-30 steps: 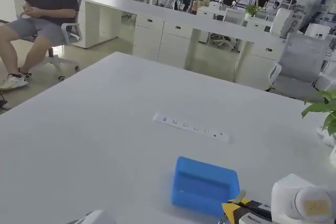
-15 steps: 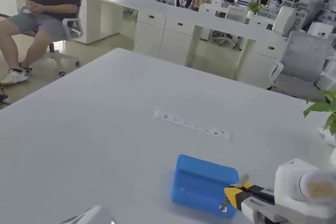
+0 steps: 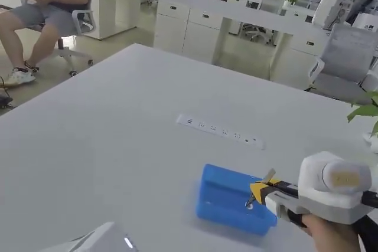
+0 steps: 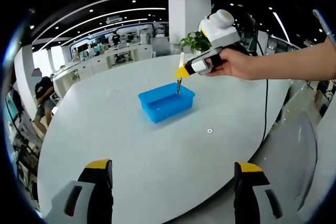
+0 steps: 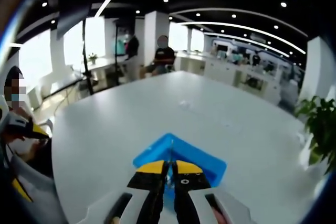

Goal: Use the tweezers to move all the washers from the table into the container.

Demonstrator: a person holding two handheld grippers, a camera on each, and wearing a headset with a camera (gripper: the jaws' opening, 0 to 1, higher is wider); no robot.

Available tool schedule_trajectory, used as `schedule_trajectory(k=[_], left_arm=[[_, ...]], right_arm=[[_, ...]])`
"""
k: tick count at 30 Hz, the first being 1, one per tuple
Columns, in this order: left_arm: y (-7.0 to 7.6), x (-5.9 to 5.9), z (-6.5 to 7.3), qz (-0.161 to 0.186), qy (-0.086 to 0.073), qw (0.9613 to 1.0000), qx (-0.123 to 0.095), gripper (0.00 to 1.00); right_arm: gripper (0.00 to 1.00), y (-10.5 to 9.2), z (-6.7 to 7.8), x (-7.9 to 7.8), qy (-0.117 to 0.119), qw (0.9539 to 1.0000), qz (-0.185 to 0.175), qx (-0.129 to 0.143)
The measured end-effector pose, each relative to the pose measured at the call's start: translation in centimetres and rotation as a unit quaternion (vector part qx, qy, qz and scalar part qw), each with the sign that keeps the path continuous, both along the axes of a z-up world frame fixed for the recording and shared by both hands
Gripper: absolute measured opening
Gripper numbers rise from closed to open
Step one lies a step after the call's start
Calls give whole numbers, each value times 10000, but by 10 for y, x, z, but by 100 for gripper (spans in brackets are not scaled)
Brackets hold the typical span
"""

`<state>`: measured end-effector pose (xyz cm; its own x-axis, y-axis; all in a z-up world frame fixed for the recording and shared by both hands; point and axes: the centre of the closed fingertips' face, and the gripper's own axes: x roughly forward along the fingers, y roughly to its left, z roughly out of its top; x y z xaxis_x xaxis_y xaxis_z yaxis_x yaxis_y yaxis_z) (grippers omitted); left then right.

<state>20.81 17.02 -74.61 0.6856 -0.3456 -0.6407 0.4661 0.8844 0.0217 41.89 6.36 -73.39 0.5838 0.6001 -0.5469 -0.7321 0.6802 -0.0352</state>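
A blue container [image 3: 227, 205] stands on the white table [image 3: 118, 146]. My right gripper [image 3: 258, 190] is shut on thin metal tweezers [image 3: 253, 198], whose tips point down over the container's right side. Something small glints at the tips; whether it is a washer I cannot tell. In the left gripper view the right gripper [image 4: 182, 71] holds the tweezers [image 4: 178, 85] above the container [image 4: 167, 103], and one washer [image 4: 210, 130] lies on the table nearer to me. My left gripper [image 4: 170, 174] hangs open and apart from everything. The right gripper [image 5: 169, 167] looks down at the container [image 5: 184, 156].
A white power strip [image 3: 220, 131] is set in the table beyond the container. A potted plant [image 3: 366, 113] stands at the right edge. A person sits on a chair [image 3: 80, 22] off the table's far left. Desks and chairs fill the room behind.
My right gripper has come up and forward with the tweezers, from the container's near right corner to above its right side. The head camera has tilted down a little.
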Motion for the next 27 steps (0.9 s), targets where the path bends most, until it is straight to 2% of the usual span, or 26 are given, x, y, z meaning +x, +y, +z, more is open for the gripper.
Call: schedule_trajectory(k=[3,10,13,16,18,21,27], left_arm=[[1,-1,-1,3,23,10000,10,99],[2,-2,-6,39,90,9999,35,98],[4,-2,-6,52,101,9999,18,99],[2,-2,-5,50,124,9998,-144,99],[2,-1,-5,46,124,9998,-125,99],[3,0,-7,33,138,9999,-61,98],[3,1,-9,8,175,9998,-27,98]], right_arm=[[2,1,-9,4,13,9999,-109,-56],[2,6,-24,12,33,9995,-52,-299],[2,5,-30,16,113,9995,-99,-286],[2,4,-38,24,172,9992,-209,-291],[2,2,-42,28,182,9991,-236,-308],[2,3,-46,29,346,9989,-283,-171],[2,4,-52,30,446,9984,-285,-174]])
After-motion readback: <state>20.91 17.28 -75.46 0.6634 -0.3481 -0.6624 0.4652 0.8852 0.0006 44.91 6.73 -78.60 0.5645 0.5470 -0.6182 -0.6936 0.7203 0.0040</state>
